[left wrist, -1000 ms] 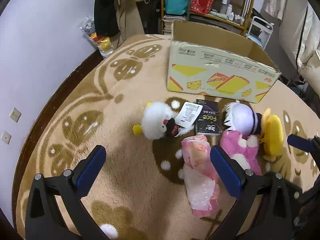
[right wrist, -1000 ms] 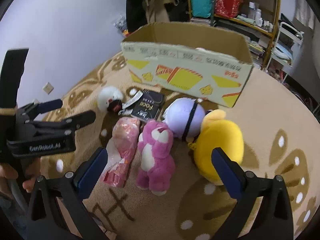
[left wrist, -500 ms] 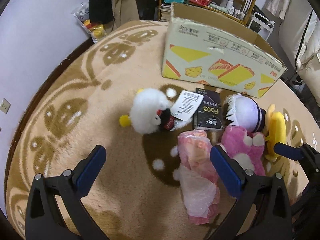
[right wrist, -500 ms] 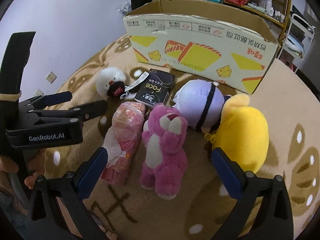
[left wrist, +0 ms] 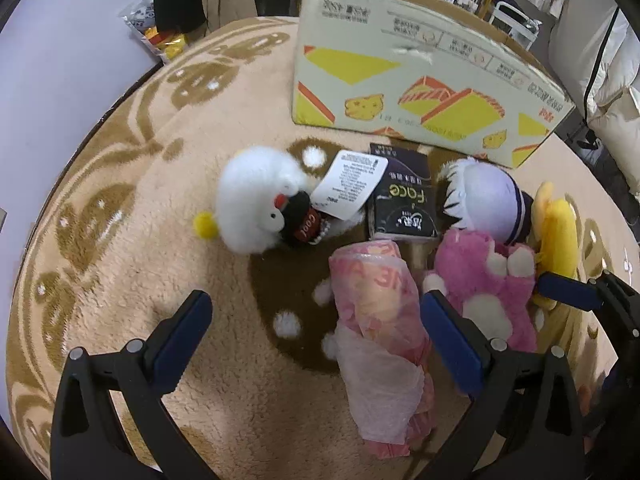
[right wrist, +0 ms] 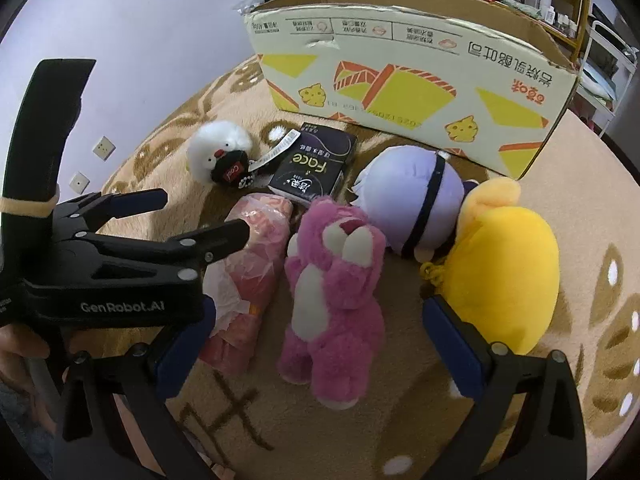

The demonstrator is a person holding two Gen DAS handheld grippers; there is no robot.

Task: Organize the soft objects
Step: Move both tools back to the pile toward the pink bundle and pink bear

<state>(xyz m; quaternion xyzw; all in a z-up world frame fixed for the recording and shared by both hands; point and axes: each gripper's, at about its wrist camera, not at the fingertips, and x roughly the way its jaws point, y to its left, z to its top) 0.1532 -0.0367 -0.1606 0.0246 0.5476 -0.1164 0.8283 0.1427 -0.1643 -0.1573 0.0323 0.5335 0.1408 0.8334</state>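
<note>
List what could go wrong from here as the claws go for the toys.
1. The pink bear plush touches the plastic-wrapped pink bundle and the purple plush; the open right claw might pinch a neighbour too.
2. The open left claw may snag the bundle's loose plastic.
3. The white plush's paper tag overlaps the black Face pack and could drag it.

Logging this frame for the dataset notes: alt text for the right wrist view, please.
Open right gripper hovers over a pink plush bear lying on a beige patterned rug, beside a yellow plush, a purple round plush and a pink plastic-wrapped bundle. The open left gripper reaches in from the left; a cardboard box stands behind.
</note>
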